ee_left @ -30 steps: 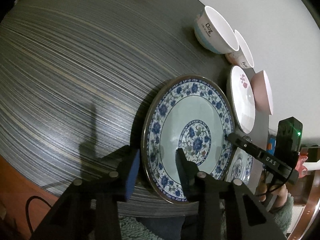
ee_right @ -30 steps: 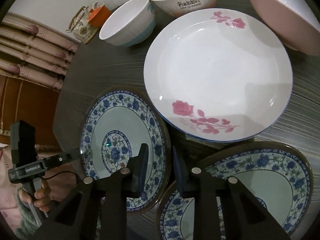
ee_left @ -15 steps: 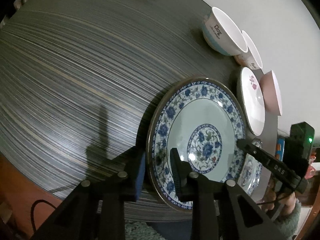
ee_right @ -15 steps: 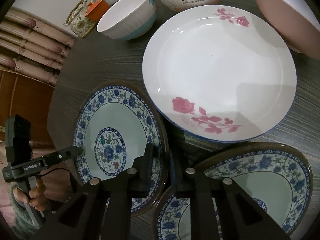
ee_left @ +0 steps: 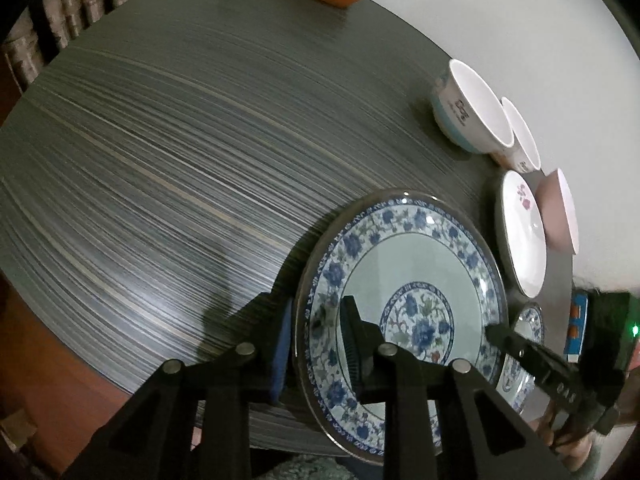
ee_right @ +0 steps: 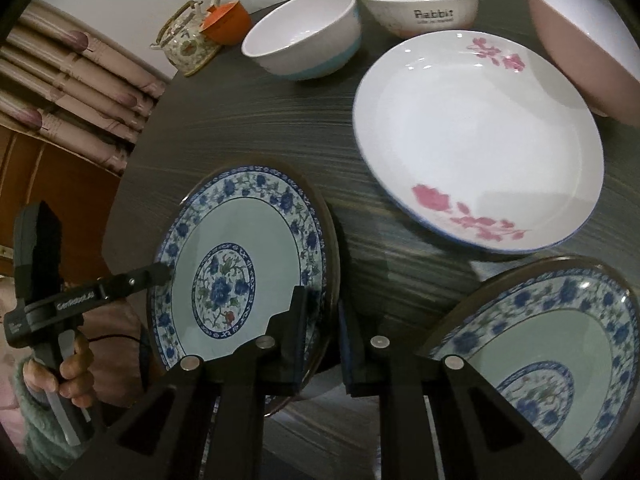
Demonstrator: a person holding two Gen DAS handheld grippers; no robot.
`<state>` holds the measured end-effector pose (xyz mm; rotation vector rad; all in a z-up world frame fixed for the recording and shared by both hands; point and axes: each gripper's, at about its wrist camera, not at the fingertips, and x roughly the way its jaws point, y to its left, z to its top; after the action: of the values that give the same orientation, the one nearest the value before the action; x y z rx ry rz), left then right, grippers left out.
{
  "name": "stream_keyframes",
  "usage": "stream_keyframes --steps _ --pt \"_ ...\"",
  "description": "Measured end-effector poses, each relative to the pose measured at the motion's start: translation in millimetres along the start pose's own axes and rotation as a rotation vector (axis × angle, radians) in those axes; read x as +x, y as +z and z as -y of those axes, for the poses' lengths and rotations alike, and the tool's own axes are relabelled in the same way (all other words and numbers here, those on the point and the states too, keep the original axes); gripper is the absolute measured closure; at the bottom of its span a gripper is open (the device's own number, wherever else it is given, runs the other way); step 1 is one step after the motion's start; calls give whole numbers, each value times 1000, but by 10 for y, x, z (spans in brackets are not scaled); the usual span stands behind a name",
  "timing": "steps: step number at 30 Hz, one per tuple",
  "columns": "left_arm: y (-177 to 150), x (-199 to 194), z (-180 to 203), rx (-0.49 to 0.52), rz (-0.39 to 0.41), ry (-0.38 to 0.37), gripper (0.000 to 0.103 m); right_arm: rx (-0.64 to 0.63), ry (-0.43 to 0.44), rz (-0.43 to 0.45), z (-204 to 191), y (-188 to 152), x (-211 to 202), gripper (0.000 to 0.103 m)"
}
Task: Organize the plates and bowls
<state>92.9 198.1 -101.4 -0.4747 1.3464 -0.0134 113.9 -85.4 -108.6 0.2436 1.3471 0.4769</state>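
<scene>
Left wrist view shows both grippers' jaws clamped on opposite rims of one blue plate (ee_left: 400, 300); lift it evenly, keeping it level.

A blue-floral plate (ee_left: 420, 264) tilts off the table. Beside it lie a second blue plate (ee_right: 560, 340), rose plate (ee_right: 480, 128) and three bowls (ee_right: 304, 36).

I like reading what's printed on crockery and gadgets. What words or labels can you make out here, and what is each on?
"Rabbit": on the white ceramic bowl at the back; the smaller line beneath is too small to read.
"GenRobot.AI": on the black handheld left gripper, slightly blurred.
"DAS": on the black right gripper's arm.
Dark lettering on the white bowl with a pale blue base: too blurred to read.
</scene>
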Motion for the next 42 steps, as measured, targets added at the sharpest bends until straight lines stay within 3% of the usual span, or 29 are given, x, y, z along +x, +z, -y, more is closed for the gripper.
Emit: stream_keyframes --steps 12,19,42 --pt "136 -100 -210 -54 60 18 79 45 36 32 -180 -292 126 88" --pt "151 -41 -260 -55 72 59 79 21 -4 61 -335 -462 190 87" --pt "150 69 -286 -86 73 48 76 30 6 54 -377 -466 278 83"
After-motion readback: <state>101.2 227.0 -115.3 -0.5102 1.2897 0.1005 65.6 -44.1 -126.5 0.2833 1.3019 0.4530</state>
